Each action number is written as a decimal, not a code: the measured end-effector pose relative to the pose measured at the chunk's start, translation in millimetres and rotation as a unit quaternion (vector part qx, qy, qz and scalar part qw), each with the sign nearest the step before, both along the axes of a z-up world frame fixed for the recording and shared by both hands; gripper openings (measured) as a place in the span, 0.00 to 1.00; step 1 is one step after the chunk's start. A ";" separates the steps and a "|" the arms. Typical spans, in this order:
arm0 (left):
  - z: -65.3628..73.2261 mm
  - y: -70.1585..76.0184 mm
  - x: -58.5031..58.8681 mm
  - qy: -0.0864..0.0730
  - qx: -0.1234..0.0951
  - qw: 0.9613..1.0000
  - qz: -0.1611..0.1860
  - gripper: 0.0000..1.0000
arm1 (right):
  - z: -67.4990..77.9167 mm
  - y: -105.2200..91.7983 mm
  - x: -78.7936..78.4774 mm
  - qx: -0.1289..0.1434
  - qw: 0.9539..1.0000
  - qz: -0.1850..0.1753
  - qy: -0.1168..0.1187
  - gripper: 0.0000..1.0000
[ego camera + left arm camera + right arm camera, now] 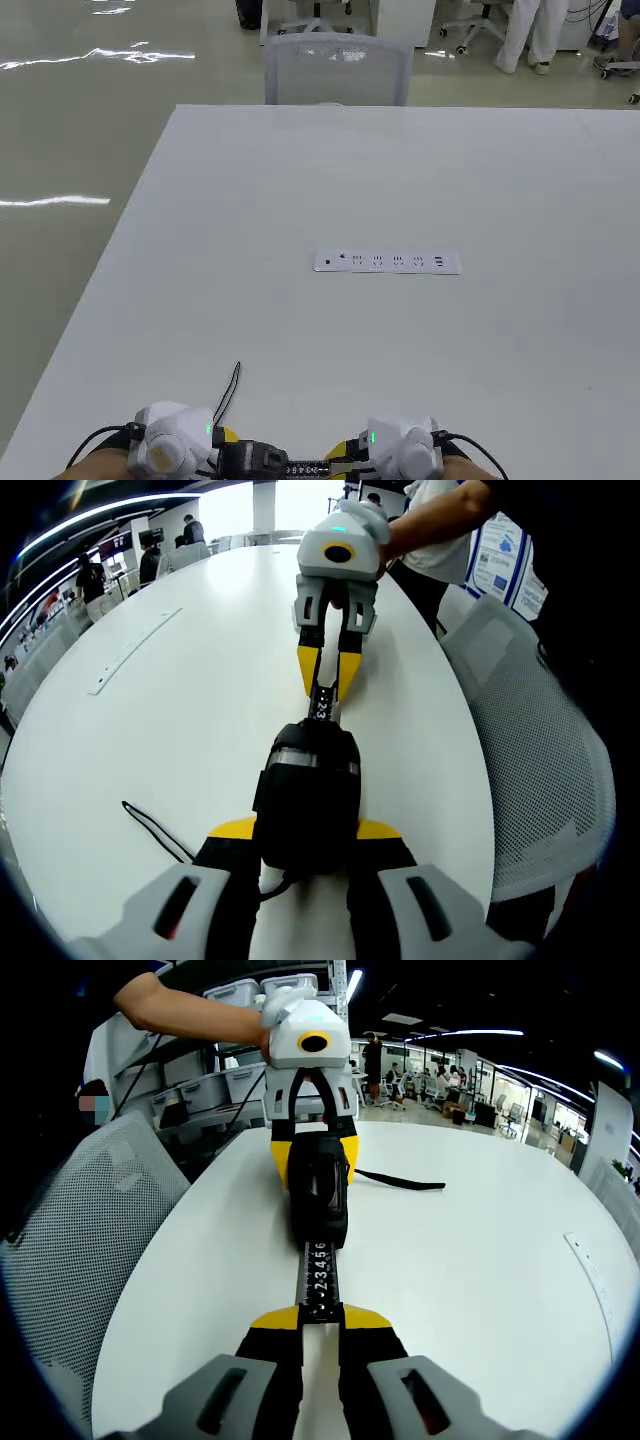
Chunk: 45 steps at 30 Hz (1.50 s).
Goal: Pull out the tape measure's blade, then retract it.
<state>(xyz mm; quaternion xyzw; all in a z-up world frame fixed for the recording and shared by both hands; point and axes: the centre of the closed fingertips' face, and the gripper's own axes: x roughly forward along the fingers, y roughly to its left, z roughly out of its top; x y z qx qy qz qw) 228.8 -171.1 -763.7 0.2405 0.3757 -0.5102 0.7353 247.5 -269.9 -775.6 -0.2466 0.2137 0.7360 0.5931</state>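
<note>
A black tape measure case [306,792] sits between the yellow-tipped jaws of my left gripper [305,830], which is shut on it. Its black blade [319,1272] with white numbers runs a short way out to my right gripper [320,1316], which is shut on the blade's end. In the head view both grippers sit at the table's near edge, the left gripper [235,450] on the case [255,462] and the right gripper [340,458] on the blade [306,467]. A black wrist strap [229,390] trails from the case over the table.
The white table [400,180] holds a flush white power strip [387,262] at its middle. A grey mesh chair [337,70] stands at the far edge, another chair [530,750] beside me. People stand in the background at the far right.
</note>
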 end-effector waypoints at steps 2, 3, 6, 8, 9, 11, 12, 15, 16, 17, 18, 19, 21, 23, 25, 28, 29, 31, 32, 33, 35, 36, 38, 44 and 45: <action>-0.2 0.1 0.0 0.000 0.000 1.000 0.000 0.29 | 0.0 -1.1 0.5 0.001 1.000 0.000 0.001 0.10; -0.2 0.1 0.0 0.000 0.001 1.000 0.000 0.29 | -0.1 -1.7 1.1 0.001 1.000 0.000 0.001 0.10; -0.4 -0.2 -0.1 0.000 0.001 1.000 0.000 0.29 | 0.1 -3.5 0.9 0.000 1.000 0.000 0.001 0.10; -0.6 -0.2 -0.2 0.001 0.002 1.000 0.000 0.29 | 0.3 -4.7 0.9 0.000 1.000 0.001 0.001 0.10; -0.7 -0.2 -0.2 0.002 0.002 1.000 -0.001 0.29 | 0.3 -5.6 1.2 0.000 1.000 0.000 0.001 0.10; -0.8 0.1 -0.2 0.002 0.003 1.000 -0.001 0.29 | 0.6 -6.8 1.2 0.000 1.000 -0.001 0.004 0.10; -0.6 0.0 -0.3 0.002 0.003 1.000 0.000 0.29 | 0.7 -7.5 1.5 0.001 1.000 0.001 0.001 0.10; -0.4 -0.1 -0.5 0.003 0.003 1.000 0.000 0.29 | 2.0 -9.5 1.9 0.002 1.000 0.000 0.003 0.10; -0.4 -0.2 -0.4 0.003 0.002 1.000 0.001 0.29 | 2.2 -10.3 2.2 0.002 1.000 0.000 0.003 0.10; -0.4 -0.2 -0.4 0.003 0.003 1.000 0.001 0.29 | 2.2 -11.5 2.5 0.002 1.000 0.000 0.004 0.10; -0.4 -0.3 -0.5 0.003 0.003 1.000 0.001 0.29 | 2.1 -12.2 2.5 0.002 1.000 -0.001 0.004 0.10; -0.3 -0.4 -0.5 0.003 0.003 1.000 0.001 0.29 | 2.3 -13.3 2.7 0.001 1.000 -0.001 0.004 0.10; -0.3 -0.4 -0.6 0.003 0.003 1.000 0.001 0.29 | 2.5 -14.9 2.8 0.001 1.000 -0.002 0.006 0.10; -0.4 -0.4 -0.7 0.003 0.003 1.000 0.001 0.29 | 2.5 -16.4 3.1 0.000 1.000 -0.001 0.004 0.10; -0.3 -0.4 -0.8 0.004 0.003 1.000 0.001 0.29 | 3.2 -18.4 3.6 0.001 1.000 -0.002 0.005 0.10; -0.2 -0.6 -0.8 0.004 0.002 1.000 0.002 0.29 | 4.1 -20.9 4.2 0.000 1.000 -0.003 0.006 0.10; -0.2 -0.7 -0.7 0.004 0.003 1.000 0.001 0.29 | 3.8 -22.3 4.8 0.000 1.000 -0.004 0.006 0.10; -0.6 -0.6 -0.6 0.004 0.003 1.000 0.001 0.29 | 3.7 -24.0 5.2 0.000 1.000 -0.005 0.008 0.10; -0.8 -0.4 -0.5 0.004 0.003 1.000 0.001 0.29 | 3.7 -25.1 5.4 -0.001 1.000 -0.005 0.008 0.10; -0.8 -0.4 -0.4 0.004 0.003 1.000 0.001 0.29 | 3.5 -25.8 5.6 -0.001 1.000 -0.005 0.008 0.10; -0.9 -0.4 -0.4 0.004 0.003 1.000 0.001 0.29 | 3.7 -27.6 5.9 -0.001 1.000 -0.006 0.009 0.10; -1.1 -0.3 -0.3 0.005 0.003 1.000 0.001 0.29 | 3.6 -28.2 6.1 -0.001 1.000 -0.005 0.009 0.10; -1.2 -0.3 -0.2 0.005 0.002 1.000 0.001 0.29 | 4.0 -30.0 5.8 -0.002 1.000 -0.007 0.012 0.10; -1.5 -0.5 -0.2 0.006 0.002 1.000 0.002 0.29 | 3.5 -36.1 8.1 -0.003 1.000 -0.009 0.013 0.10; -1.5 -0.5 -0.2 0.006 0.001 1.000 0.002 0.29 | 3.4 -37.1 8.2 -0.003 1.000 -0.009 0.012 0.10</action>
